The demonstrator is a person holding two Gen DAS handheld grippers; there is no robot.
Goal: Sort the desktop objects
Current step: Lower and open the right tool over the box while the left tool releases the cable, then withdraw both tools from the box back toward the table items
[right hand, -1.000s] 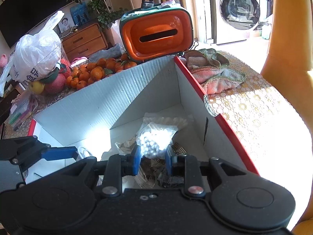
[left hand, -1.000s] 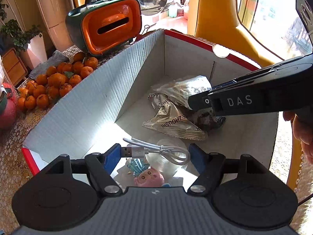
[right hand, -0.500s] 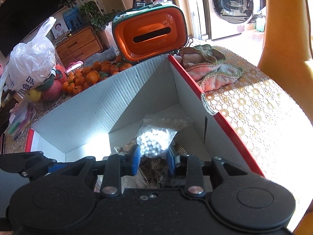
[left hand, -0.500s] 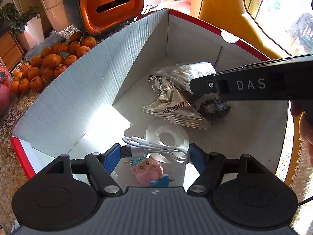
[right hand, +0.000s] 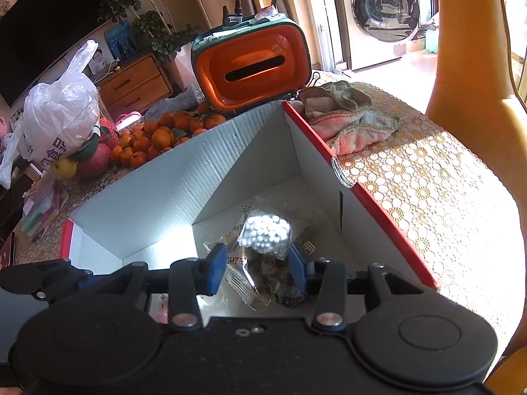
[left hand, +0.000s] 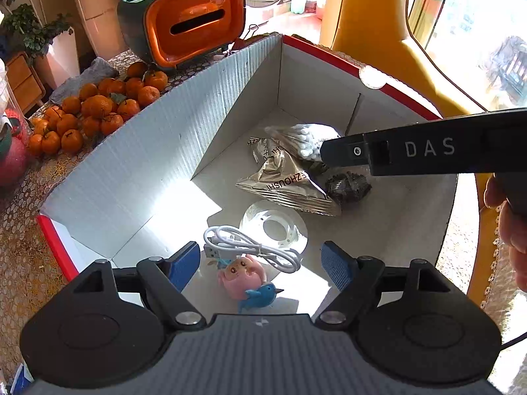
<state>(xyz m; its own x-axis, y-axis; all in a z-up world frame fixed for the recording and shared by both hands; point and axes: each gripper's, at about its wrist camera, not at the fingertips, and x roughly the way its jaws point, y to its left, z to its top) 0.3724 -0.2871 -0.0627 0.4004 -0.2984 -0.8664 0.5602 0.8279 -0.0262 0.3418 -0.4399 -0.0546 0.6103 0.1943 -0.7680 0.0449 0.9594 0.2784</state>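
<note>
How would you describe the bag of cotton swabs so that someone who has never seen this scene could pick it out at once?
Find the red-edged cardboard box standing in front of the orange tissue holder. In its far corner, the bag of cotton swabs lies on top of a crinkled silver snack packet. It is the only clear bag, packed with white-tipped sticks.

clear bag of white cotton swabs [right hand: 267,234] lying atop foil snack packet [left hand: 286,184] in box [left hand: 138,164].

Both wrist views look down, close, into the white cardboard box [left hand: 138,164]; both share its far corner, the cotton-swab bag [right hand: 266,232] and orange container [left hand: 194,23].
</note>
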